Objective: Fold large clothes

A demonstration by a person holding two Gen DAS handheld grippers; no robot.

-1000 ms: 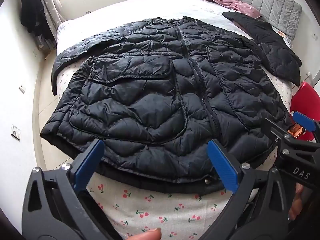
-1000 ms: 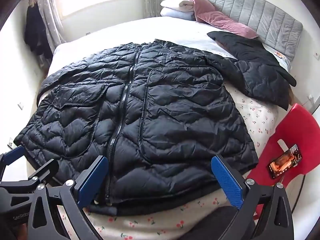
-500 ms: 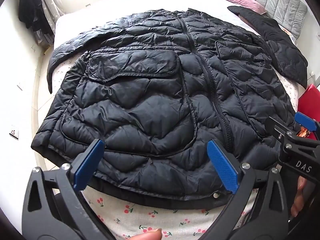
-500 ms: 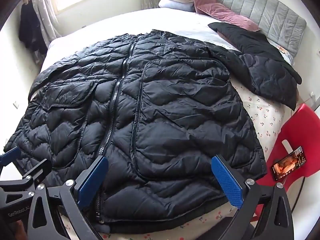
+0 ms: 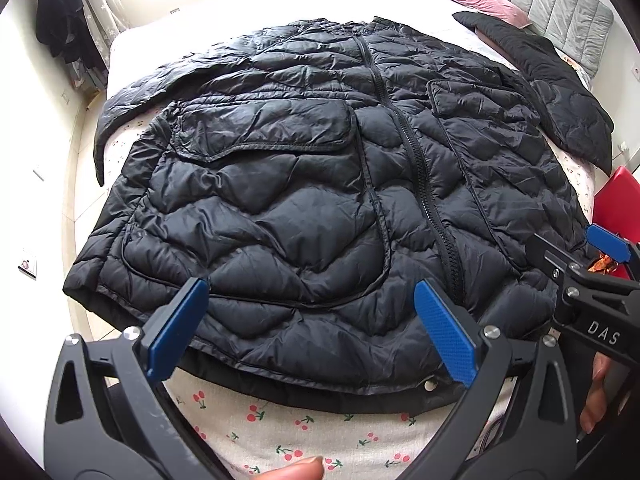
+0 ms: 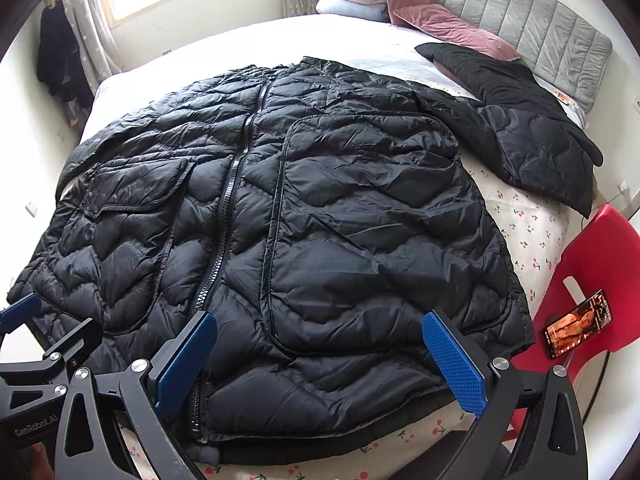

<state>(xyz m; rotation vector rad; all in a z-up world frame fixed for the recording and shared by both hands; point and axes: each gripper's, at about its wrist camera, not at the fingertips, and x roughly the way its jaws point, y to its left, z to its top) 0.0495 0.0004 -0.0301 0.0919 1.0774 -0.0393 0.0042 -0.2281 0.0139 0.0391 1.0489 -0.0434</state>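
Jacket position: black quilted jacket (image 5: pixel 320 200) is spread flat, front side up, on the bed (image 5: pixel 320 440), with the zipper (image 6: pixel 228 216) closed.
Long axis: it runs from the near hem (image 5: pixel 312 388) to the far collar, straight away from both grippers.
Sleeves: the left sleeve (image 5: pixel 132 108) is stretched out to the far left; the right sleeve (image 6: pixel 532 144) is laid out to the far right, towards the headboard.
Left gripper (image 5: pixel 312 340): jaws are held wide and empty, just above the hem, on the left half of the jacket.
Right gripper (image 6: pixel 320 364): jaws are also wide and empty, above the hem on the right half, beside the zipper.
Deciding relation: each hem corner and each sleeve is nearer to the gripper of its own side, so a first fold is probably begun from the sides.
Nearby: a red chair (image 6: pixel 592 280) with a phone (image 6: pixel 578 324) is seen close to the right hem corner.
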